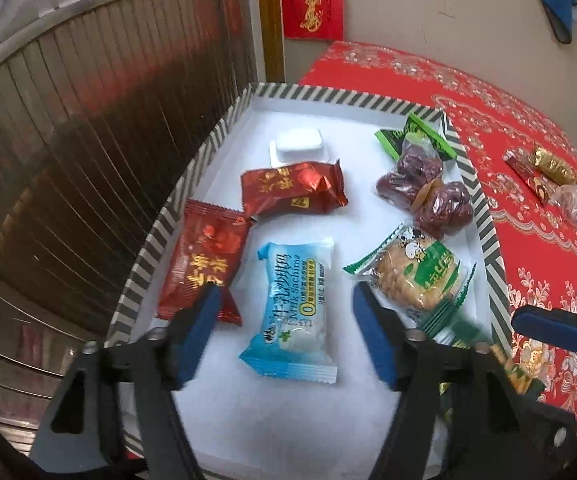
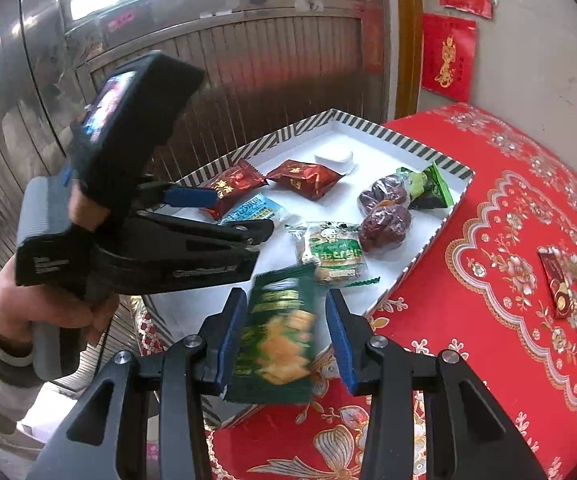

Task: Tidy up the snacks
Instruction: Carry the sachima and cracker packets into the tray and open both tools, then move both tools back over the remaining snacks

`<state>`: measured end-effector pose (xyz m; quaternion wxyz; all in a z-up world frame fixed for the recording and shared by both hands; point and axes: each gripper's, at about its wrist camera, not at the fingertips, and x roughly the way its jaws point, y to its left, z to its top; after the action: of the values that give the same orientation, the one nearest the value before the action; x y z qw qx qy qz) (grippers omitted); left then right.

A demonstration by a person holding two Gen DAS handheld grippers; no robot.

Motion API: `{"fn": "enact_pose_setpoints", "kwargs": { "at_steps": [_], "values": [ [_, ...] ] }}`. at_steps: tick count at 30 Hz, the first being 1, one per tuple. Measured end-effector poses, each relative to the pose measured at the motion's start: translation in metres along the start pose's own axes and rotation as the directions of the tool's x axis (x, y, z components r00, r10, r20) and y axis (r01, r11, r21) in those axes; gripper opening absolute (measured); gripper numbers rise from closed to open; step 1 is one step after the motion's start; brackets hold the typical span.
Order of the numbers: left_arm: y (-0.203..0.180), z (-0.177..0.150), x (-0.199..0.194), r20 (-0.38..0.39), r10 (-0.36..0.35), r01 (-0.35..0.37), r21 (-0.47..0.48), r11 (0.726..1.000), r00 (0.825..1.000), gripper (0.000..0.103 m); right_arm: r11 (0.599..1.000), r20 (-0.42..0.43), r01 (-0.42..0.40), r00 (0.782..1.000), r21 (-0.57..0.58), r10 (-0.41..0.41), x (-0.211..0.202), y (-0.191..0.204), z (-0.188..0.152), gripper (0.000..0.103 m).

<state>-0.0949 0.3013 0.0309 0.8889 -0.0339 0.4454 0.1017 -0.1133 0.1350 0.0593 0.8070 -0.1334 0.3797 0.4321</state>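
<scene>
Green snack packet going into the striped tray

Right gripper (image 2: 286,336) seems to pinch the green packet (image 2: 276,332); left gripper (image 1: 284,336) spread. Carry it past the tray's (image 2: 420,258) near rim before releasing.

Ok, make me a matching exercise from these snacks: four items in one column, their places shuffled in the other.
1. blue milk packet
2. dark green packet
3. gold-wrapped candy
4. white tub

A. on the red tablecloth, outside the tray
B. between the right gripper fingers
C. at the tray's far end
D. flat in the tray, under the open left gripper

Pairs: 1-D, 2-B, 3-A, 4-C
</scene>
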Motion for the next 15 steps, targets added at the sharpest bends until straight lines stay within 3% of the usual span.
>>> {"fn": "enact_pose_setpoints", "kwargs": {
  "at_steps": [7,13,15],
  "values": [
    [0.001,0.003,-0.020,0.053,-0.017,0.018,-0.029,0.999,0.998,0.087,0.997,0.020,-0.015,1.000,0.071,0.013,-0.012,-0.020,-0.007,0.041],
    [-0.016,0.002,-0.023,0.059,0.019,-0.020,0.015,1.000,0.998,0.088,0.996,0.029,-0.009,1.000,0.091,0.007,-0.018,-0.028,-0.016,0.042],
    [-0.025,0.001,-0.025,0.070,0.027,-0.030,0.033,0.999,0.997,0.088,0.995,0.036,-0.004,0.999,0.101,0.000,-0.021,-0.032,-0.018,0.048]
  ]
}}
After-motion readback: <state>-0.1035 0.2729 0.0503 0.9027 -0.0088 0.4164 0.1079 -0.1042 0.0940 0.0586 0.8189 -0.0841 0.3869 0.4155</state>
